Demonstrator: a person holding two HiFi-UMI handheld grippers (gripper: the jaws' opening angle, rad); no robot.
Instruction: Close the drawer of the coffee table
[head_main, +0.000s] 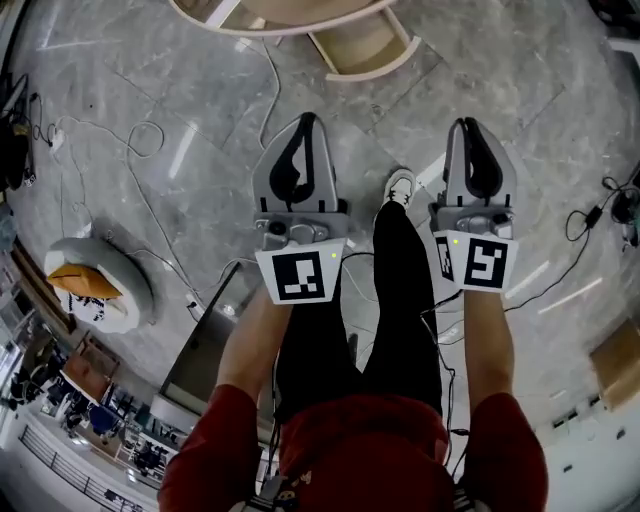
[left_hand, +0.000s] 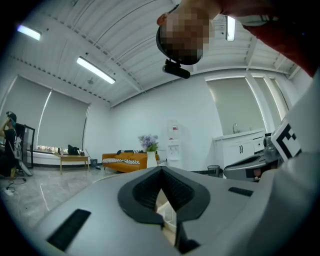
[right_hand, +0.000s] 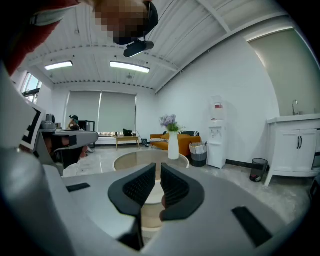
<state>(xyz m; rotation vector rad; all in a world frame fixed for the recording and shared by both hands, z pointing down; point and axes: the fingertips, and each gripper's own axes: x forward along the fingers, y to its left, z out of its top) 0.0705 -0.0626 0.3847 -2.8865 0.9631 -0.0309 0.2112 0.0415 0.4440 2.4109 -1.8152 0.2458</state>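
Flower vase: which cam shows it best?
Right gripper view: the whole vase, flowers included, stands in the clear on the round table. The left gripper view shows it smaller, its base hidden. The head view doesn't show it.

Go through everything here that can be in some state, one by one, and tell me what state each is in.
Drawer: open, pulled out of the table.
Left gripper: shut, empty.
Right gripper: shut, empty.
Vase: upright on the table.
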